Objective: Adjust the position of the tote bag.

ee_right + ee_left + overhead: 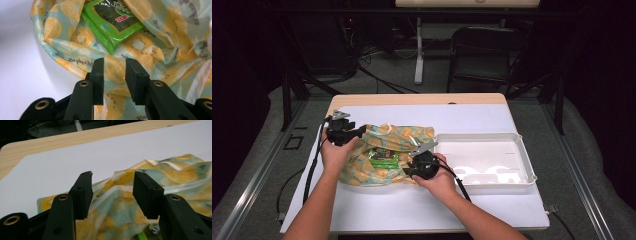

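Dark lab room, cables and a chair behind; wooden counter (362, 100) covered with a white sheet (402, 200). White plastic tray (524, 160) sits on the sheet's right side, nothing in it, its left edge just beside the bag. Fruit-print bag (402, 137), yellow citrus and kiwi on pale blue, lies crumpled at counter centre-left, mouth spread toward the person. Green snack packet (383, 157) lies flat inside the bag opening, apart from both tools. Left tool (112, 192) at the bag's far-left edge: jaws released, standing wide, a raised fold of fabric between them but the pads not pressing on it. Right tool (114, 75) at the bag's near-right edge, close to the tray: jaws part-closed over the bag's rim, fabric in the gap; whether the pads actually pinch it I cannot tell. Judgement: work looks like opening the bag to get at the packet or move it toward the tray. Risks: with the left side let go, the fold may slump and cover the packet; if the right grip is loose, thin slippery fabric can slide out on a pull; a one-sided pull could drag the whole bag and nudge the tray instead of opening the mouth.
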{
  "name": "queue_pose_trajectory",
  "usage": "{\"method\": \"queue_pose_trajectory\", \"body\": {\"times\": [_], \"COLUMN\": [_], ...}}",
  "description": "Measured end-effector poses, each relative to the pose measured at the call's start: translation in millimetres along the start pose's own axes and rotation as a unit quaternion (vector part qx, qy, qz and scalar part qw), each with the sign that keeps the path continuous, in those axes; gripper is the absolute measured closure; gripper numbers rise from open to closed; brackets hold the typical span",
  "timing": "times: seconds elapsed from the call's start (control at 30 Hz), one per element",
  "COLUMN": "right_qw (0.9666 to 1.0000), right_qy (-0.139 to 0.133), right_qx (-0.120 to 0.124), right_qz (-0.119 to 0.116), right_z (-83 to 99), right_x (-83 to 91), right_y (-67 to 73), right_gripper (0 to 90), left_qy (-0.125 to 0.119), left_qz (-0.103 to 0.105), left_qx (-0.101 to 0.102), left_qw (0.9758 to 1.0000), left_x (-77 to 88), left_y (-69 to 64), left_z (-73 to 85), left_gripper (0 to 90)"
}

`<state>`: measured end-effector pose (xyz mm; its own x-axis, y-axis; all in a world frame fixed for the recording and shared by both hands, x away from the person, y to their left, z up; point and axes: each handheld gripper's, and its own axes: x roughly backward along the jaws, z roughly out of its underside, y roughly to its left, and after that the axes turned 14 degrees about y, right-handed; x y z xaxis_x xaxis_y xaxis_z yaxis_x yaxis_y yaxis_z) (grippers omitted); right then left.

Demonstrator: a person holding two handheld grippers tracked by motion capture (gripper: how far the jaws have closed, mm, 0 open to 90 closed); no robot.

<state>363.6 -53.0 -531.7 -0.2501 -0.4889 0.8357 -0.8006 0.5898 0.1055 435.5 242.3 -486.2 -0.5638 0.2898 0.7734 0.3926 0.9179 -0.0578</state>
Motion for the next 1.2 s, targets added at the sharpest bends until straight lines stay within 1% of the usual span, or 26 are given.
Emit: {"method": "queue_pose_trajectory", "body": {"times": [0.03,0.1,0.13,0.17,0.2,0.23,0.33,0.37,0.4,0.43,0.53,0.57,0.63,0.7,0.73,0.8,0.87,0.9,0.93,0.97,1.03,1.07,1.1,1.13,1.17,1.2], "right_qw": [1.0000,1.0000,1.0000,1.0000,1.0000,1.0000,0.9999,0.9999,0.9999,0.9998,0.9997,0.9996,0.9996,0.9994,0.9993,0.9993,0.9994,0.9994,0.9994,0.9994,0.9992,0.9991,0.9991,0.9991,0.9990,0.9989], "right_qy": [-0.001,0.000,-0.006,-0.006,-0.006,-0.007,-0.013,-0.016,-0.015,-0.018,-0.023,-0.025,-0.025,-0.029,-0.030,-0.030,-0.027,-0.028,-0.026,-0.025,-0.025,-0.026,-0.026,-0.023,-0.021,-0.019], "right_qx": [-0.001,-0.002,-0.002,0.000,0.001,0.000,0.005,0.005,0.006,0.007,0.007,0.009,0.010,0.013,0.015,0.016,0.017,0.014,0.017,0.019,0.023,0.026,0.026,0.026,0.029,0.030], "right_qz": [0.000,0.003,0.001,0.000,0.001,0.000,0.001,0.001,0.002,0.002,0.001,0.004,0.007,0.012,0.013,0.014,0.016,0.016,0.014,0.016,0.021,0.022,0.023,0.024,0.026,0.030], "right_z": [-0.3,-1.1,-1.5,-2.2,-3.0,-3.4,-6.4,-7.2,-8.5,-9.8,-14.1,-17.0,-18.6,-21.8,-24.4,-28.1,-33.4,-35.9,-38.7,-41.8,-48.2,-52.1,-55.3,-57.4,-60.2,-63.4], "right_x": [0.5,2.4,2.8,4.3,6.1,7.1,11.9,12.8,14.5,15.6,20.0,23.5,25.1,28.3,29.9,31.3,31.3,30.5,29.9,28.5,25.0,22.8,20.6,19.2,16.6,12.8], "right_y": [-0.2,-0.2,-0.3,0.0,0.2,0.7,2.0,2.2,2.5,2.4,1.8,1.5,1.4,0.6,-0.5,-2.5,-5.0,-6.1,-7.7,-8.5,-9.7,-11.1,-12.2,-13.0,-14.2,-15.6], "right_gripper": [69.2,69.1,68.9,68.8,68.7,68.7,68.3,68.1,67.9,67.7,67.5,67.3,67.2,67.1,67.0,66.9,66.8,66.6,66.3,66.1,65.3,64.9,64.7,64.3,63.8,63.2], "left_qy": [-0.001,-0.003,-0.004,-0.005,-0.010,-0.007,0.008,0.014,0.012,0.009,0.019,0.028,0.044,0.056,0.058,0.069,0.080,0.078,0.086,0.088,0.100,0.100,0.104,0.102,0.103,0.106], "left_qz": [0.005,0.008,0.014,0.018,0.019,0.020,0.037,0.035,0.037,0.040,0.052,0.059,0.056,0.057,0.057,0.054,0.042,0.045,0.051,0.044,0.034,0.030,0.030,0.030,0.032,0.033], "left_qx": [0.000,0.000,-0.003,-0.009,-0.010,-0.017,-0.027,-0.033,-0.036,-0.033,-0.026,-0.022,-0.021,-0.018,-0.018,-0.021,-0.029,-0.032,-0.036,-0.040,-0.055,-0.052,-0.060,-0.053,-0.052,-0.051], "left_qw": [1.0000,1.0000,0.9999,0.9998,0.9997,0.9996,0.9989,0.9987,0.9986,0.9986,0.9982,0.9977,0.9972,0.9966,0.9965,0.9959,0.9955,0.9955,0.9943,0.9943,0.9929,0.9932,0.9923,0.9929,0.9927,0.9925], "left_x": [5.8,18.1,23.9,31.0,34.1,38.7,47.5,48.8,49.5,49.3,44.8,41.8,34.1,25.0,21.9,13.9,7.3,3.7,1.6,-1.4,-3.5,-3.9,-3.2,-3.1,-2.2,-1.7], "left_y": [-1.3,-4.7,-7.3,-10.9,-13.8,-17.0,-27.2,-30.2,-32.4,-34.1,-35.1,-35.3,-35.6,-34.8,-34.4,-34.3,-36.1,-37.4,-38.1,-39.7,-41.6,-42.9,-41.7,-42.2,-40.4,-39.6], "left_z": [0.7,2.6,3.7,4.9,5.8,6.8,12.0,14.3,17.4,21.0,33.1,37.8,47.3,56.7,59.0,62.5,63.9,65.3,65.8,67.1,69.2,70.7,70.9,72.3,73.4,73.8], "left_gripper": [50.4,51.8,52.3,52.4,52.7,52.9,55.2,55.8,56.0,56.0,56.2,57.2,58.1,59.0,58.9,57.7,55.2,54.3,54.3,54.3,56.4,58.0,60.1,62.5,64.3,68.1]}}
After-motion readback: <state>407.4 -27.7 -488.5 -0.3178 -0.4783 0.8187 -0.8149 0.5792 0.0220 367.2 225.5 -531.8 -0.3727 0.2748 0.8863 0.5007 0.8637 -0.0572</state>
